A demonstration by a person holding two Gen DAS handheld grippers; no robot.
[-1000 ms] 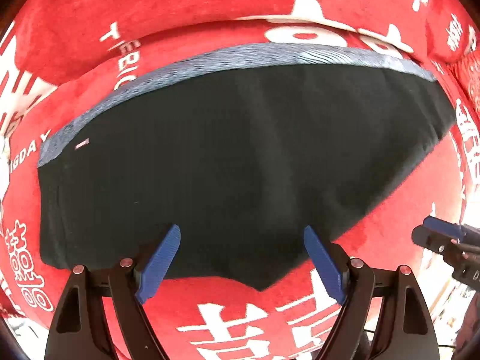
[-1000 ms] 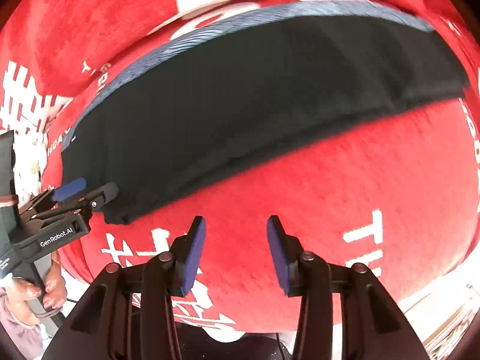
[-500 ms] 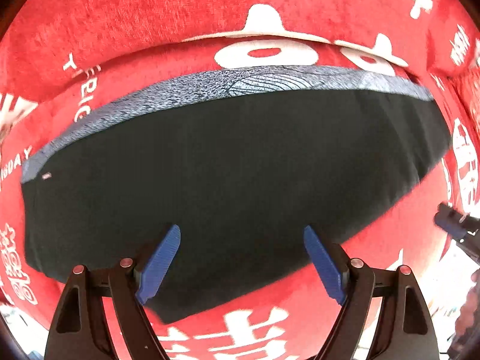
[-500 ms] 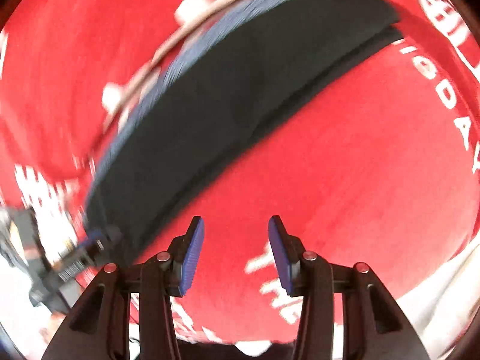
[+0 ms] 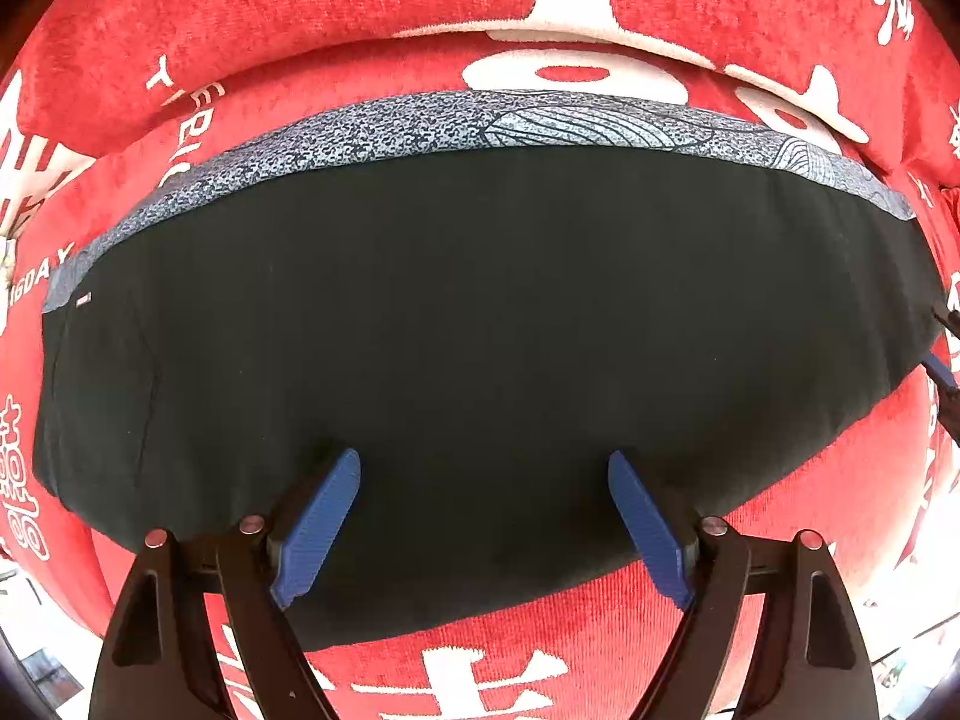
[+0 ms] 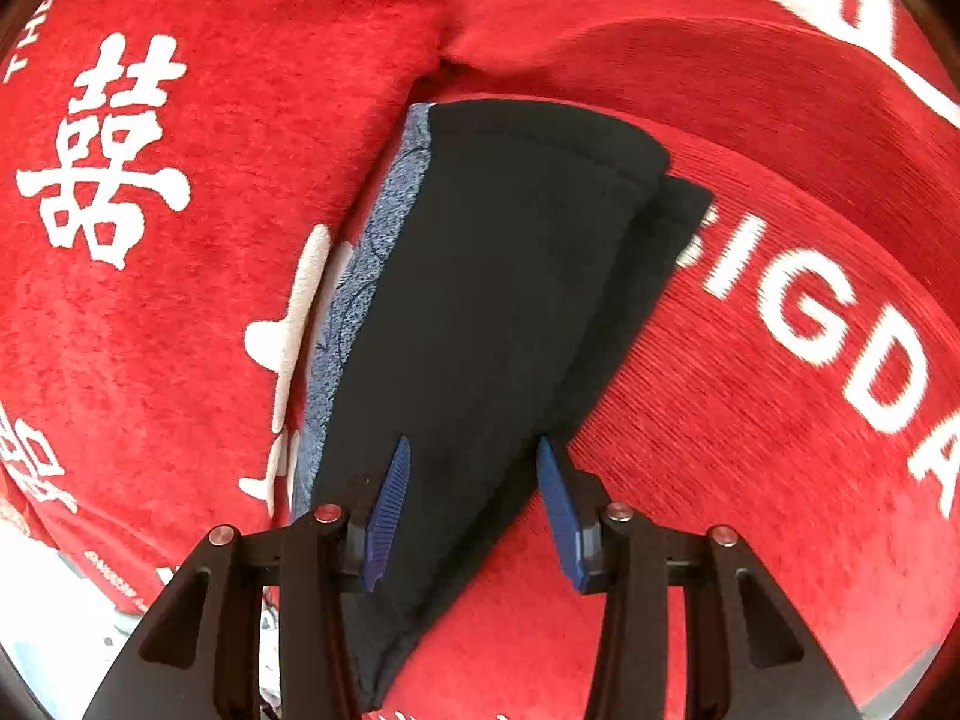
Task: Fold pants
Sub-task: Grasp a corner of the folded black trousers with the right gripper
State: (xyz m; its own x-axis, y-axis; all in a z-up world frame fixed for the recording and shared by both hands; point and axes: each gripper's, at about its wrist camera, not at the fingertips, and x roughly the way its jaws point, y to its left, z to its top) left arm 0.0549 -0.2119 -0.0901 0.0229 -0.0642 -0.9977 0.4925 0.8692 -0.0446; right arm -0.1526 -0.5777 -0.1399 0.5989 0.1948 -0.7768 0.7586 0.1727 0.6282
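Two grippers are seen with their blue pads apart and nothing clamped between them. The black pants (image 5: 480, 330) are laid flat, already folded lengthwise, on a red sofa cover (image 5: 300, 0) printed with white characters; a grey patterned strip (image 5: 540, 126) is visible along their far edge.

In the left wrist view the left gripper (image 5: 483, 516) is held low over the near edge of the pants, in the lower centre of the frame, with its pads spread wide over the black cloth. Compared with a second ago, the pants have slid lower in this view and now fill more of it, which suggests the left gripper has been brought forward over the cloth.

The larger change is on the right. A second ago the right gripper (image 6: 474, 510) was over bare red cover, with the pants lying across the upper frame. It has since been swung round to one end of the pants, so that the garment now runs away from it towards the upper centre of the frame, with stepped layered edges at the far end. The pads are placed to either side of the near end; whether the cloth is touched cannot be told.

From this it is judged that a crosswise fold is being prepared, and that the near end must be gripped through all layers.
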